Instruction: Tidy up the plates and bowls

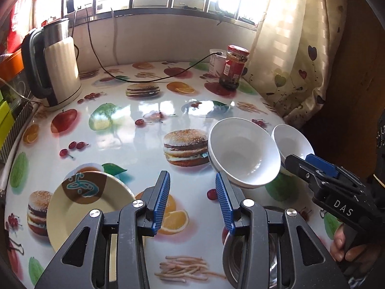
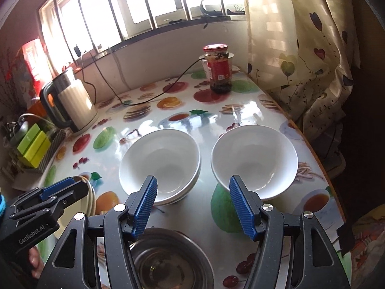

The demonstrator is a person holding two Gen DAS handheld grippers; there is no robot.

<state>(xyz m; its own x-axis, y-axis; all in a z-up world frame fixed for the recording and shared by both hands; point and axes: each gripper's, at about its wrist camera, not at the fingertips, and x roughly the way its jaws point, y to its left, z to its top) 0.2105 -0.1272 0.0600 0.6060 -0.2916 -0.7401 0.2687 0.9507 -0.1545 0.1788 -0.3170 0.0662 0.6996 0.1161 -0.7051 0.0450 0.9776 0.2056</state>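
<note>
A stack of white bowls (image 2: pixel 161 161) stands mid-table, with a single white bowl (image 2: pixel 255 159) to its right. My right gripper (image 2: pixel 192 185) hovers open just in front of both, with nothing between its fingers. A steel bowl (image 2: pixel 168 260) lies under it, near the front. In the left wrist view my left gripper (image 1: pixel 192 180) is open over bare tablecloth. A cream plate (image 1: pixel 89 207) lies at its left and the white bowl stack (image 1: pixel 243 154) at its right. The right gripper (image 1: pixel 292 162) reaches in beside the single bowl (image 1: pixel 291 142). The left gripper (image 2: pixel 79 189) hangs over the cream plates (image 2: pixel 90 192).
An electric kettle (image 1: pixel 57 65) stands at the back left, its cable (image 1: pixel 144 80) running across the far table. A red-lidded jar (image 2: pixel 217 69) stands at the back right by the curtain (image 2: pixel 312 60). Green boxes (image 2: pixel 33 144) lie off the left side. The table edge (image 2: pixel 317 161) runs close on the right.
</note>
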